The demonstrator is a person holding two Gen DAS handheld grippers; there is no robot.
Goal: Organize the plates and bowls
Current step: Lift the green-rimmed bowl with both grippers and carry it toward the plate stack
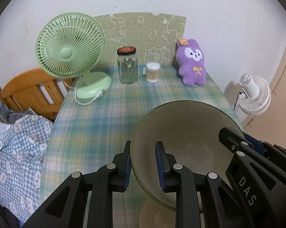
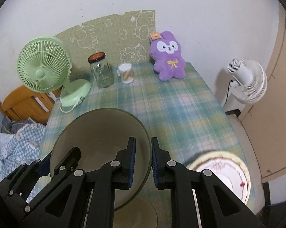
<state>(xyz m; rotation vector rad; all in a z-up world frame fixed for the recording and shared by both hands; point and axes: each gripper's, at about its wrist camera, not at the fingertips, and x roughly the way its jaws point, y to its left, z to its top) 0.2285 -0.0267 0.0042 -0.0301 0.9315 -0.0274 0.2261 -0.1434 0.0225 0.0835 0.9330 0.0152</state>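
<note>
bowl [image 1: 184, 133] was olive-grey, paler inside | tablecloth [image 1: 108, 117] blue-green plaid with yellow | desk fan [image 1: 69, 45] at far left pale green | plush toy [image 1: 192, 62] purple, white face, gold bow | jar [image 1: 127, 66] clear, black-and-red lid | plate [image 2: 224, 172] at near right cream, yellow-rimmed | standing fan [image 2: 247, 79] white

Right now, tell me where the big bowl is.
The bowl is held above the near end of the checked table, the left gripper and right gripper each clamped on opposite sides of its rim, left of the floral plate.
</note>
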